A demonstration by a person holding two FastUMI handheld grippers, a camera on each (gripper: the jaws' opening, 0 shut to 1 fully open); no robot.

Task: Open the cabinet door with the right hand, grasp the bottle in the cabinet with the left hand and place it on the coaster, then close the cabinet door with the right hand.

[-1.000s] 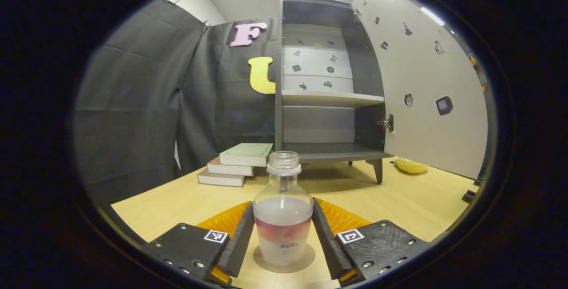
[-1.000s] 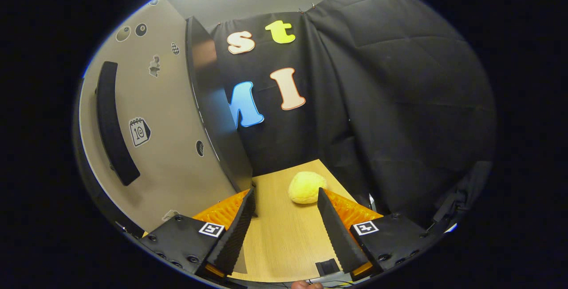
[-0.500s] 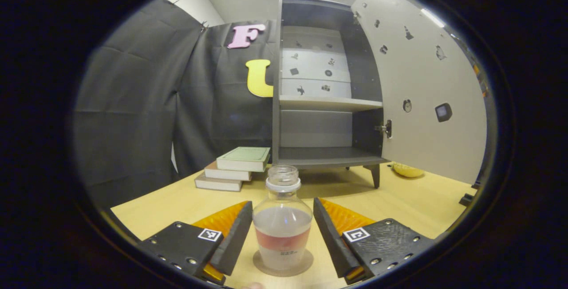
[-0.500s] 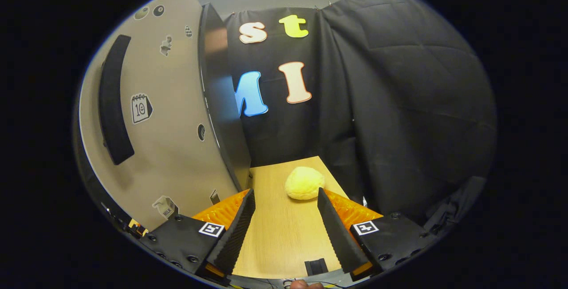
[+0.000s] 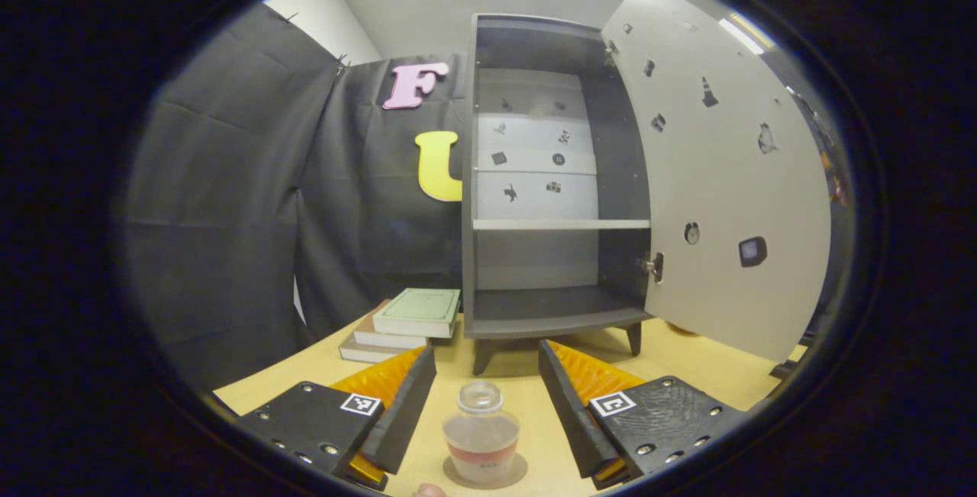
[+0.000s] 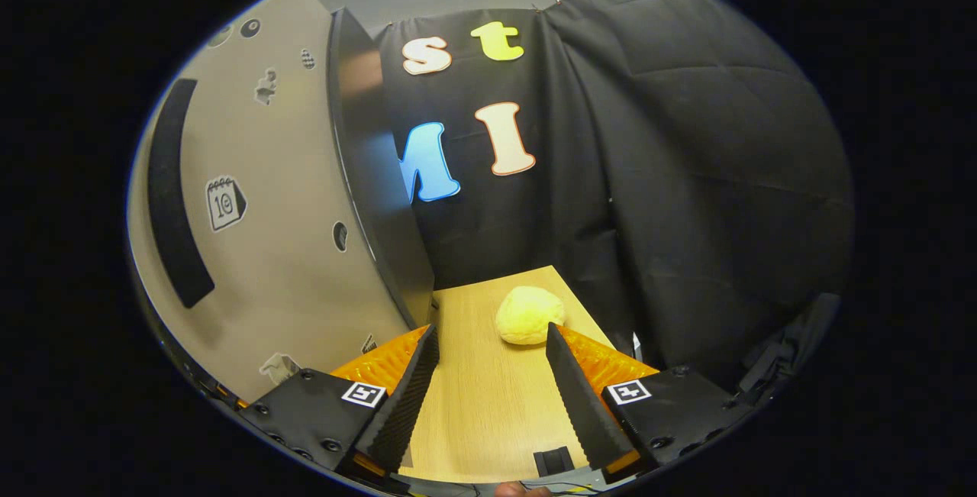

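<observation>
Coaster [image 5: 510,477]: mostly hidden under the bottle [image 5: 481,442].
Door stickers [image 5: 706,92]: too small to make out.
Yellow object [image 5: 681,328]: mostly hidden behind the cabinet door [image 5: 725,176].

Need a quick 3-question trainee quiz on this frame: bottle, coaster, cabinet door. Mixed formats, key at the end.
1. True or false: the bottle stands upright on the coaster.
2. Multiple choice: the left hand-held gripper is A) shut on the bottle, B) open, with its fingers apart from the bottle, C) shut on the book.
3. Short answer: which task step is not yet done, judging by the cabinet door?

Key:
1. True.
2. B.
3. Closing the door. It stands wide open, and the right hand-held gripper is open beside its outer face, near the dark handle, touching nothing.
</observation>
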